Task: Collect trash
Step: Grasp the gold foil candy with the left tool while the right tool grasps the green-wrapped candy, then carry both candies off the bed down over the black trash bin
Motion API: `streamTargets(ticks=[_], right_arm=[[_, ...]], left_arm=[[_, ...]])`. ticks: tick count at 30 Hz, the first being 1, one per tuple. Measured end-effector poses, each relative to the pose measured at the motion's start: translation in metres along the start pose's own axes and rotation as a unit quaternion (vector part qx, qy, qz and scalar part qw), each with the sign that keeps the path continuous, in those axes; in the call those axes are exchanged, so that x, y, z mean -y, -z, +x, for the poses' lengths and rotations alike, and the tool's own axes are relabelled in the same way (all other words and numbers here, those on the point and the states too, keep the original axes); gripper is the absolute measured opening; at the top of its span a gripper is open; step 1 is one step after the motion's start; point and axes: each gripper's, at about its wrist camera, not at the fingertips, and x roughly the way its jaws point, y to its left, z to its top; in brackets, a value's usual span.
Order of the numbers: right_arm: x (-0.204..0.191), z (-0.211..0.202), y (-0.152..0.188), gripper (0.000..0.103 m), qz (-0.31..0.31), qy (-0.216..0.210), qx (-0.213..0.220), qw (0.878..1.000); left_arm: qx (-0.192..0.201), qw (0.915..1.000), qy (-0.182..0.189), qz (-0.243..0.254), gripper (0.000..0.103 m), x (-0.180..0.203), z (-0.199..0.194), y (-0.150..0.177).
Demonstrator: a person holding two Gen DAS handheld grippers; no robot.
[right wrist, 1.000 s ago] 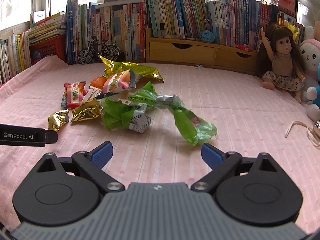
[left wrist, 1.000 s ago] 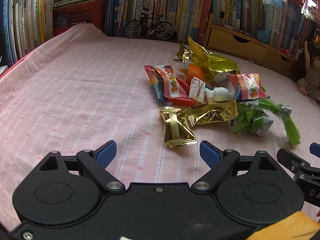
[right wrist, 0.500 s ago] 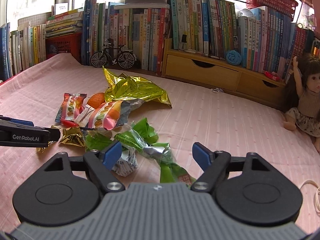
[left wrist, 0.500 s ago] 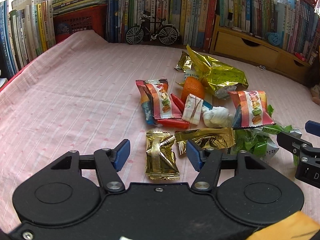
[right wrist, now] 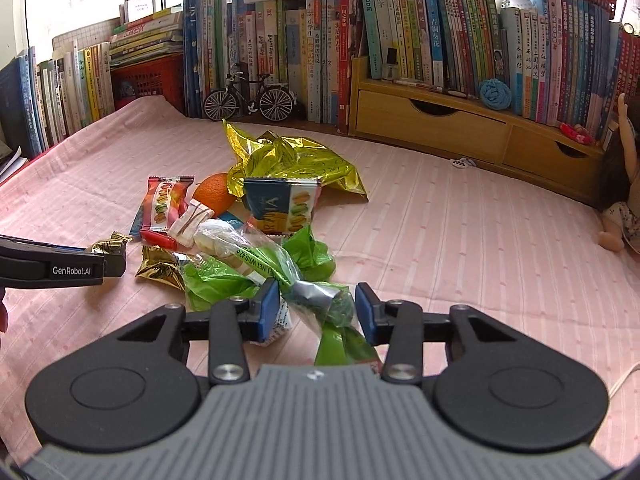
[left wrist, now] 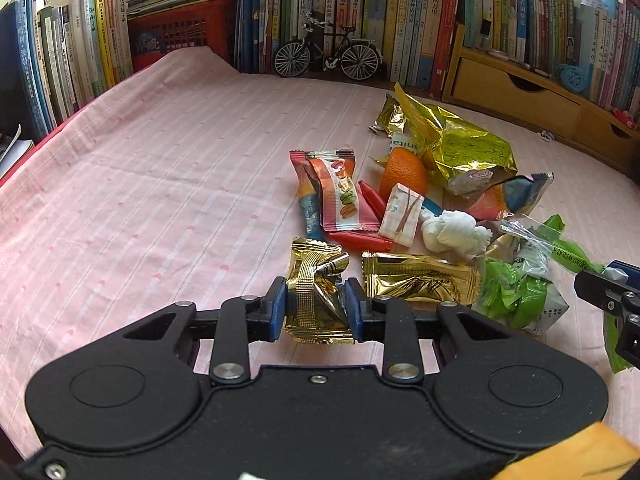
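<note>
A heap of trash lies on the pink striped cloth [left wrist: 160, 184]. My left gripper [left wrist: 314, 308] is closing on a small gold wrapper [left wrist: 316, 276] at the near edge of the heap. Both blue pads touch its sides and it buckles between them. My right gripper [right wrist: 316, 310] is closing around the twisted neck of a crumpled green wrapper [right wrist: 308, 292]. The wrapper lies between the pads, and a slim gap shows at the right pad. The right wrist view shows a left finger [right wrist: 60, 266] at the far left.
The heap also holds a second gold wrapper [left wrist: 420, 282], macaron packets [left wrist: 340, 196], an orange [left wrist: 402, 172], a white tissue wad [left wrist: 452, 234] and a big gold bag [left wrist: 464, 152]. Books, a toy bicycle [left wrist: 328, 56], wooden drawers [right wrist: 472, 128] and a doll [right wrist: 620, 200] line the back.
Both grippers moved forward into the heap and their jaws narrowed from wide open. The left one now pinches the gold wrapper; the right one brackets the green wrapper.
</note>
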Motion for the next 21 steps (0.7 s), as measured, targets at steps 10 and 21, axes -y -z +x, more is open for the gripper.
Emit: streamTargets(ticks=[10, 21], right_arm=[[-0.007, -0.034, -0.001, 0.046, 0.029, 0.03, 0.021, 0.999], [-0.058, -0.087, 0.025, 0.046, 0.072, 0.031, 0.013, 0.997]], left_arm=[[0.021, 0.9994, 0.027, 0.012, 0.029, -0.009, -0.037, 0.006], [0.026, 0.9983, 0.043, 0.029, 0.029, -0.059, -0.113, 0.052]])
